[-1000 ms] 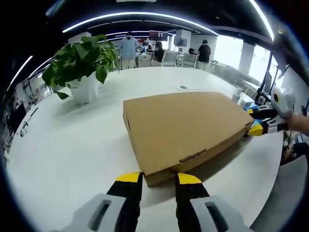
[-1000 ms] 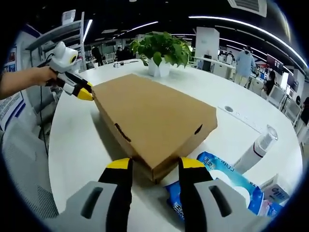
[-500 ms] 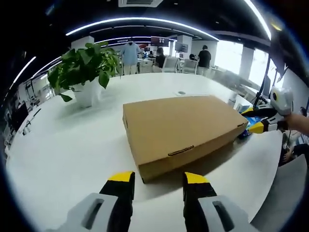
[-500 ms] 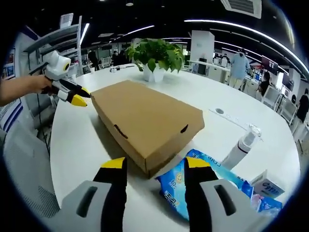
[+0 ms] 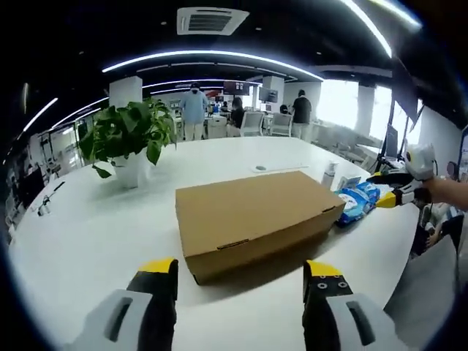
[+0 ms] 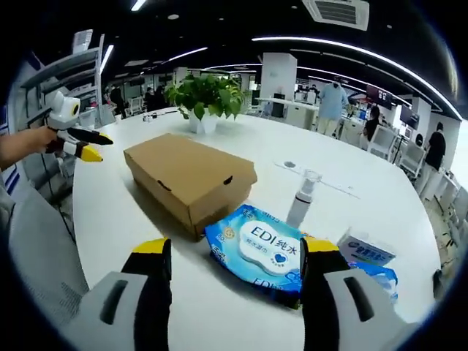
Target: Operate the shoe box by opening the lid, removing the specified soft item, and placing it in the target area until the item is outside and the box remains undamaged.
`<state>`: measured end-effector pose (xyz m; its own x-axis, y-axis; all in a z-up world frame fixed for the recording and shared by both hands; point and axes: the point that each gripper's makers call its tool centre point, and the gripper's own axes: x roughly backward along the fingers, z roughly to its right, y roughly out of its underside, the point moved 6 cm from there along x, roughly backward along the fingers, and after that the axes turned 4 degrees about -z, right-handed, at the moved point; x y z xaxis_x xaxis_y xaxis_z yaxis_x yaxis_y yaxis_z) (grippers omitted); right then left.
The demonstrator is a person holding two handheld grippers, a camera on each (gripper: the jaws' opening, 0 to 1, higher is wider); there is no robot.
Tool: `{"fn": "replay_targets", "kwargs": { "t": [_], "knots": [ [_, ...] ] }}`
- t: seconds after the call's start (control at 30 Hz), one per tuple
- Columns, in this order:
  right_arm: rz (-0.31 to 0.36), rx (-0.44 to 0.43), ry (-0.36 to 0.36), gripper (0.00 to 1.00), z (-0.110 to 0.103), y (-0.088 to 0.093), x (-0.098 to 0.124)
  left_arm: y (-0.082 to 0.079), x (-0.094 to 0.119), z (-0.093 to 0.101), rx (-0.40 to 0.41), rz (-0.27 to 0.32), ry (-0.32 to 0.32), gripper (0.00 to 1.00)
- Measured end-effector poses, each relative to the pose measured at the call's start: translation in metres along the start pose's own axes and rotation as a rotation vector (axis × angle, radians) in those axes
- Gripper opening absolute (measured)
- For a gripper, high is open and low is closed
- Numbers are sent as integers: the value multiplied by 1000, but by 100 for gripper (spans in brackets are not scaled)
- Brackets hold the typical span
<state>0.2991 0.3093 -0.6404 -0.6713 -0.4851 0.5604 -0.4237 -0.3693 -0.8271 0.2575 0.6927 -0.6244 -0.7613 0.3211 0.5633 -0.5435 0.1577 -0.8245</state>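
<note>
Left tongs (image 5: 241,272): jaws spread wide, holding nothing, level. Right tongs (image 6: 235,252): jaws likewise spread wide, nothing between them. A hand (image 6: 16,144) grips the left tongs' handle.

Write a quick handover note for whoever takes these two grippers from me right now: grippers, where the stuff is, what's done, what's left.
Left gripper: open, empty, off the table, facing one short end of the closed brown cardboard shoe box.
Right gripper: open, empty, above the blue wet-wipes pack, which lies by the box's other end.
The box sits flat on the white round table, lid shut, no damage seen.
Nearby: white pump bottle, small white-and-blue carton, potted green plant.
Done: nothing visible.
Left: open the lid, take out the soft item, place it in the target area.
</note>
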Motion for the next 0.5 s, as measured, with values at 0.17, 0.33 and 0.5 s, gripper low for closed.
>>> {"fn": "replay_targets", "kwargs": {
  "t": [0.17,0.33,0.5],
  "knots": [
    [3,-27,51,77,8,10,27,1,14,15,-14,19,11,79],
    [-6,-55,78,84,8,23,49,5,25,26,-16,30,20,86],
    [-2,-54,108,90,4,34,70,9,39,38,-8,56,15,93]
  ]
}}
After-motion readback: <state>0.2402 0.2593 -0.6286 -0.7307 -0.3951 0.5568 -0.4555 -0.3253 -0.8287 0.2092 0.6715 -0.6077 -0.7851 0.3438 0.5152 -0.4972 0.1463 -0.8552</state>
